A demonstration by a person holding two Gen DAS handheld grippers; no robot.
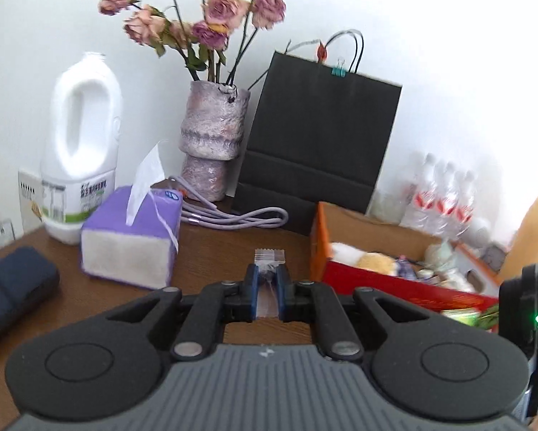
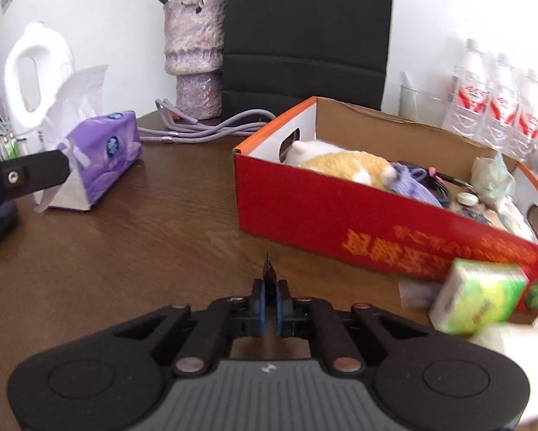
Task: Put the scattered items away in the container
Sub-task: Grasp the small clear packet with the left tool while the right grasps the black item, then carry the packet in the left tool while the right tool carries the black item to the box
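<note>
Tidying is looking well advanced, judging by how full the box already is. Starting at the left of the wooden table (image 2: 143, 237), a white jug (image 1: 80, 151) is standing at the back with a purple tissue pack (image 1: 132, 237) in front of it and a dark case (image 1: 13, 287) lying nearer the edge. Behind them a vase of dried roses (image 1: 211, 133) and a black paper bag (image 1: 319, 143) are standing against the wall, with a coiled lilac cable (image 1: 233, 215) lying at their feet.

Toward the middle, the left gripper (image 1: 269, 280) is clenching a small clear sachet (image 1: 269, 256), whose crimped end is sticking out past the fingertips; it is hanging above the table, short of the box. The right gripper (image 2: 270, 296) is pinched tight on a thin dark sliver (image 2: 268, 269), too small to identify, also over bare table.

Further right, the red cardboard box (image 2: 340, 215) is already holding a plush toy (image 2: 340, 163), a lilac knit piece and other small things. A green packet (image 2: 481, 294) is lying outside it, just beside its near wall, blurred. Water bottles (image 2: 499, 100) are standing behind.

What seems left: both held items, the green packet, possibly the cable.
</note>
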